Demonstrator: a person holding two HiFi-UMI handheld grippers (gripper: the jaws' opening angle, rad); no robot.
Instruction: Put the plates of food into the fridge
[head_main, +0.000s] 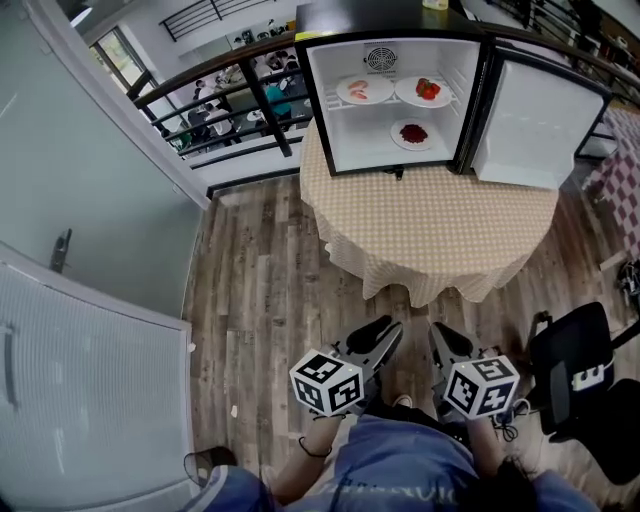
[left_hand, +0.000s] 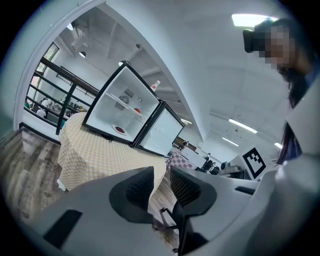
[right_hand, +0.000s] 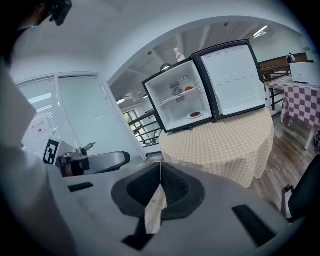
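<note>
The fridge (head_main: 395, 165), its door (head_main: 535, 125) swung open, stands on the tabletop (head_main: 430, 225) with plates of food (head_main: 365, 90) on its shelves; a black chair (head_main: 575, 365) stands nearby. Well back, the left hand-held gripper (left_hand: 161, 172) is slightly parted and empty; the right hand-held gripper (right_hand: 160, 165) is closed on nothing

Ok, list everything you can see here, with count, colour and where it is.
round table: one, beige checked cloth, ahead
mini fridge: one, black, white inside, door open, on the round table
plates of food: three, white, in the mini fridge, two on the shelf, one below
bottle: one, white, on top of the mini fridge
office chair: one, black, right of the person
railing: one, black, beyond the round table's left
left gripper: one, grey, jaws slightly apart, empty
right gripper: one, grey, jaws shut, empty
</note>
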